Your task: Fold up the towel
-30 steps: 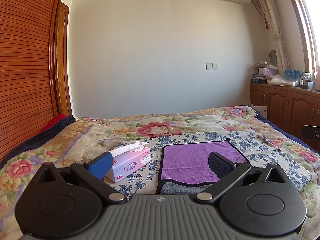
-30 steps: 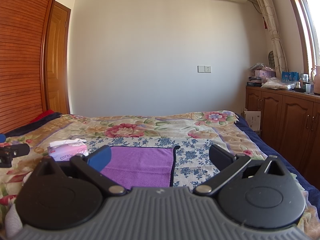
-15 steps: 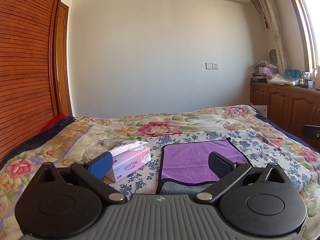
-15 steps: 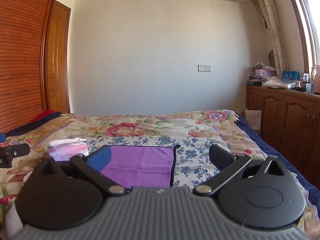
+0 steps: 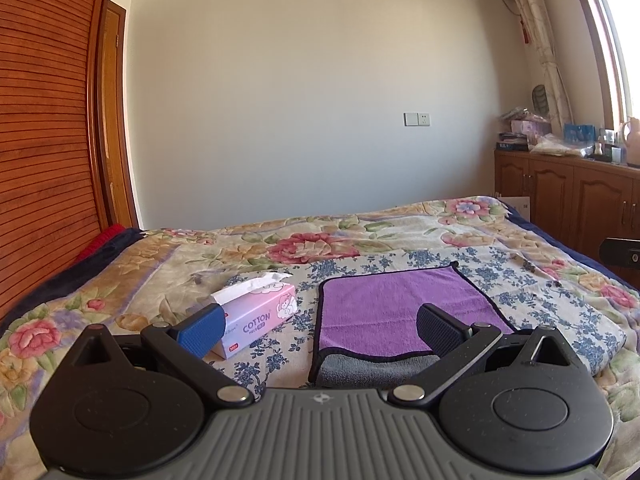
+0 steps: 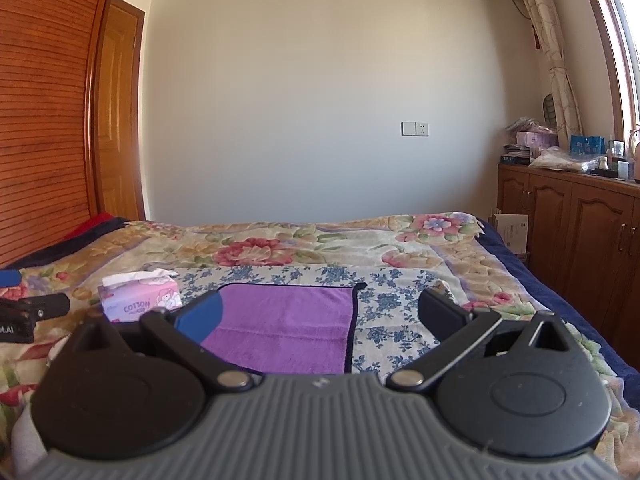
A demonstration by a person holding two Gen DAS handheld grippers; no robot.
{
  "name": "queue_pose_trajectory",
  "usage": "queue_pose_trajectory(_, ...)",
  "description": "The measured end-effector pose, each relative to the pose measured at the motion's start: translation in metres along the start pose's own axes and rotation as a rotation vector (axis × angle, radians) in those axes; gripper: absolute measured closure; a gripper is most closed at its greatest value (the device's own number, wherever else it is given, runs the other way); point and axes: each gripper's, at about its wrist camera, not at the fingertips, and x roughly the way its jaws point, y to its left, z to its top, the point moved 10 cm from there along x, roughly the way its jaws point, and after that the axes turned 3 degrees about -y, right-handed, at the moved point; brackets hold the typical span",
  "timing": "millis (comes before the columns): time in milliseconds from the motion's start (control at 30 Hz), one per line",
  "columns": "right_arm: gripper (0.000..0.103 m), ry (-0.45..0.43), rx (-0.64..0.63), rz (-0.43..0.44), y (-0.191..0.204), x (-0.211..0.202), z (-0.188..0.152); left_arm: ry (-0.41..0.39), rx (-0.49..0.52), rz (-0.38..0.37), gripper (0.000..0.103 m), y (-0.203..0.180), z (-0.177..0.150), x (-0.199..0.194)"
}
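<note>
A purple towel [image 5: 392, 304] with a dark border lies flat on the bed, its near edge turned up to show a grey underside [image 5: 376, 370]. It also shows in the right wrist view [image 6: 288, 324]. My left gripper [image 5: 320, 330] is open and empty, held just before the towel's near edge. My right gripper [image 6: 320, 320] is open and empty, over the towel's near right part. The left gripper's tip [image 6: 32, 312] shows at the left edge of the right wrist view.
A pink tissue box [image 5: 256, 316] stands left of the towel, also in the right wrist view [image 6: 140, 300]. The bed [image 5: 400, 240] has a floral cover. A wooden cabinet [image 6: 580, 240] stands on the right, a slatted wooden wall [image 5: 40, 160] on the left.
</note>
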Motion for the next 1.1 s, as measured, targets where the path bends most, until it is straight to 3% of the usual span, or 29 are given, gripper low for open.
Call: queue_pose_trajectory(1100,0.000,0.108,-0.042,0.090,0.015,0.037,-0.015,0.109,-0.009,-0.091,0.000,-0.006,-0.017,0.062)
